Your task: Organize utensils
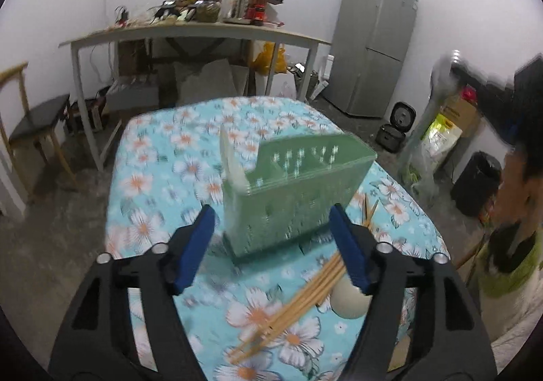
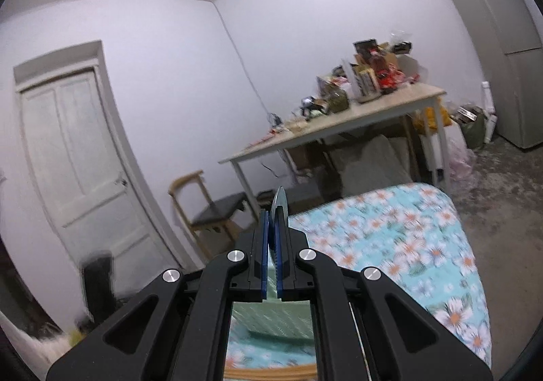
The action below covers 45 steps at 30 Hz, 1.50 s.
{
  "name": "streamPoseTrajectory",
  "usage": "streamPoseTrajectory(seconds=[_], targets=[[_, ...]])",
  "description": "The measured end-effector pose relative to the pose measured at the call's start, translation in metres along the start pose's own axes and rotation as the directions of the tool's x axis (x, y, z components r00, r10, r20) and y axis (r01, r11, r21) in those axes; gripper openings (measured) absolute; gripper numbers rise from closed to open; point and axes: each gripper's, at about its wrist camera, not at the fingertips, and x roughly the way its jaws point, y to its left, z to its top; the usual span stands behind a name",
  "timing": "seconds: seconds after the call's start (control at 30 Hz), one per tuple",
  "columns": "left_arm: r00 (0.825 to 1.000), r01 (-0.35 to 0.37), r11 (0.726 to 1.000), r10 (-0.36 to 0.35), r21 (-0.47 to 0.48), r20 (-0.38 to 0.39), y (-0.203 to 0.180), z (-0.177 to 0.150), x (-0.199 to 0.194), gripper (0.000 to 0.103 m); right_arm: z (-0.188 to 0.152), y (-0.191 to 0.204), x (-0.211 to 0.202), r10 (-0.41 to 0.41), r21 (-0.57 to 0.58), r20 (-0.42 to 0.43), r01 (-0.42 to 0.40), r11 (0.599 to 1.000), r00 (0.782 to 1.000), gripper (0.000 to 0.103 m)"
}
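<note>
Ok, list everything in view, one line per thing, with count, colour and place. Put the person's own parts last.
utensil caddy: one, green, slotted, upright mid-table
spoon: one, cream, standing in the caddy's left end
chopsticks: a bundle, count unclear, wooden, lying on the table near the right finger
round object: one, cream, beside the chopsticks
tablecloth: one, turquoise floral, covering the table
desk: one, pale, cluttered, by the wall
fridge: one, grey, far right
chair: one, wooden with a dark seat, near the door
door: one, white, left wall
metal utensil: one, silver, type unclear
left gripper: open, empty, facing the caddy
right gripper: shut on the metal utensil
</note>
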Motion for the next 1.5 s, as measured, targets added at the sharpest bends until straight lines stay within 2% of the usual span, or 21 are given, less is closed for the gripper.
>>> streamPoseTrajectory(seconds=[0.07, 0.13, 0.2, 0.4, 0.57, 0.73, 0.9, 1.07, 1.13, 1.17, 1.37, 1.5], targets=[[1.0, 0.001, 0.999, -0.001, -0.035, 0.013, 0.002, -0.016, 0.001, 0.074, 0.013, 0.011, -0.002, 0.021, -0.022, 0.028, -0.021, 1.0, 0.999, 0.004], [0.999, -0.02, 0.998, 0.022, -0.06, 0.034, 0.004, -0.029, 0.001, 0.084, 0.025, 0.021, -0.003, 0.046, -0.042, 0.057, -0.043, 0.998, 0.997, 0.004], [0.998, -0.033, 0.996, 0.037, -0.079, 0.047, 0.011, -0.039, -0.002, 0.084, 0.035, 0.03, 0.0, 0.08, -0.056, 0.078, -0.076, 0.996, 0.994, 0.004], [0.996, -0.056, 0.992, 0.062, -0.113, 0.057, 0.022, -0.055, -0.007, 0.09, 0.028, 0.032, 0.041, 0.126, -0.036, 0.029, -0.125, 0.991, 0.992, 0.004], [0.996, -0.061, 0.99, 0.069, -0.128, 0.057, 0.029, -0.064, -0.007, 0.093, 0.004, 0.017, 0.083, 0.106, 0.005, -0.061, -0.105, 0.994, 0.993, 0.004], [0.997, -0.055, 0.987, 0.063, -0.153, 0.051, 0.034, -0.07, -0.005, 0.095, -0.021, 0.011, 0.112, 0.027, -0.019, -0.142, -0.03, 0.999, 0.989, 0.004], [0.996, -0.061, 0.987, 0.069, -0.151, 0.053, 0.034, -0.074, -0.006, 0.095, -0.039, 0.011, 0.128, -0.054, -0.072, -0.217, 0.04, 0.997, 0.975, 0.005], [0.997, -0.058, 0.986, 0.066, -0.154, 0.048, 0.033, -0.077, -0.006, 0.095, -0.04, 0.015, 0.124, -0.083, -0.091, -0.214, 0.064, 0.994, 0.973, 0.008], [0.997, -0.044, 0.985, 0.053, -0.168, 0.049, 0.034, -0.078, -0.007, 0.095, -0.037, 0.018, 0.118, -0.09, -0.097, -0.199, 0.071, 0.993, 0.976, 0.021], [0.998, -0.038, 0.984, 0.047, -0.172, 0.05, 0.034, -0.079, -0.007, 0.095, -0.035, 0.019, 0.114, -0.09, -0.099, -0.188, 0.072, 0.992, 0.978, 0.023], [0.998, -0.022, 0.985, 0.031, -0.172, 0.052, 0.032, -0.081, -0.007, 0.095, -0.031, 0.025, 0.086, -0.107, -0.108, -0.163, 0.09, 0.99, 0.981, 0.025], [0.999, 0.014, 0.985, -0.005, -0.174, 0.054, 0.033, -0.083, -0.007, 0.095, -0.037, 0.024, 0.065, -0.137, -0.097, -0.177, 0.121, 0.988, 0.975, 0.029]])
